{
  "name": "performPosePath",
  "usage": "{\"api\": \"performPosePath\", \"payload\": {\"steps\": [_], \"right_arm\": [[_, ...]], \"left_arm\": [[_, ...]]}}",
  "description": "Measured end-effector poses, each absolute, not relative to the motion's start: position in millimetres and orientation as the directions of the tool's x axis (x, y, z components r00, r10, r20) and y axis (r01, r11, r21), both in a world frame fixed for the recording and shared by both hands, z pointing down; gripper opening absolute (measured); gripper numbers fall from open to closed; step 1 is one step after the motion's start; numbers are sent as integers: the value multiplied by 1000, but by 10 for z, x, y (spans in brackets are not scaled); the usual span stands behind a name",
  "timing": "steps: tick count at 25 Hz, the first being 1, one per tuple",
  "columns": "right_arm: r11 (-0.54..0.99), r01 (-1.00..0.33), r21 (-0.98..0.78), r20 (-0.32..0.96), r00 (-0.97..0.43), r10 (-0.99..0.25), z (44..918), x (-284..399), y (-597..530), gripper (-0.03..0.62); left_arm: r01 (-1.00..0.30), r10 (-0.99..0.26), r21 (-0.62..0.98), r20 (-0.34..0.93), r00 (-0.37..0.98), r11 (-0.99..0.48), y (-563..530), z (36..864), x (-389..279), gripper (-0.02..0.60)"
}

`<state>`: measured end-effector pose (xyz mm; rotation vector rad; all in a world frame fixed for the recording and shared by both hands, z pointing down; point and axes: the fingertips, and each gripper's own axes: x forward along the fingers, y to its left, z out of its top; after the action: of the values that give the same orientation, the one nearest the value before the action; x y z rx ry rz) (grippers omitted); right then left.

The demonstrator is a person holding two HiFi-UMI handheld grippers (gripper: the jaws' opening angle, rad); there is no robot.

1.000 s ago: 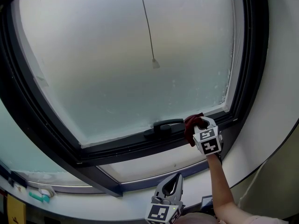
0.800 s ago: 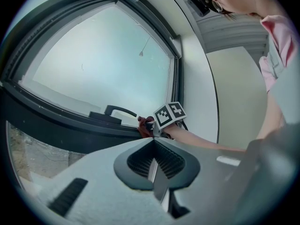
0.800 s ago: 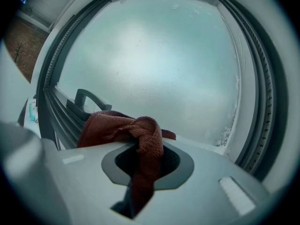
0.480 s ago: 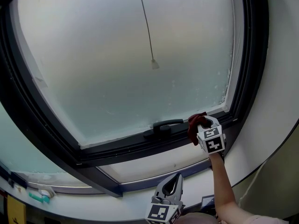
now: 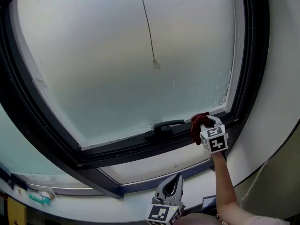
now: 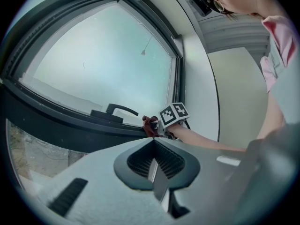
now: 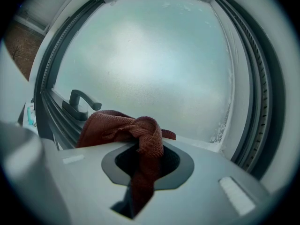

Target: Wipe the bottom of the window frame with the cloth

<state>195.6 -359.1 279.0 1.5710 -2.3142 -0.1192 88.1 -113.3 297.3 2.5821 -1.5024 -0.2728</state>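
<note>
Left gripper (image 5: pixel 174 179): nearest the camera, at 6 o'clock in the head view. Jaws are clenched together with nothing between them.

Right gripper (image 5: pixel 205 125): raised at 4 o'clock. Jaws are clamped on the red cloth (image 7: pixel 123 127), which bunches out ahead of them.

The cloth sits at the bottom rail of the window frame (image 5: pixel 131 150), near its lower right corner. The dark handle (image 5: pixel 164 124) lies just beside the cloth on its 9 o'clock side.

Frosted pane (image 5: pixel 108 64): beyond the rail. A thin cord (image 5: pixel 149 29) hangs across it from 12 o'clock.
</note>
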Motion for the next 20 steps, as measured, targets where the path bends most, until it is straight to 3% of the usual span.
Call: {"api": "performPosePath", "payload": {"steps": [20], "right_arm": [[364,-900,240,231,-311,-922,2789,2031,-3622,54]], "left_arm": [[-845,-872,217,-84,483,-489,-1103,2979,794,-3]]}}
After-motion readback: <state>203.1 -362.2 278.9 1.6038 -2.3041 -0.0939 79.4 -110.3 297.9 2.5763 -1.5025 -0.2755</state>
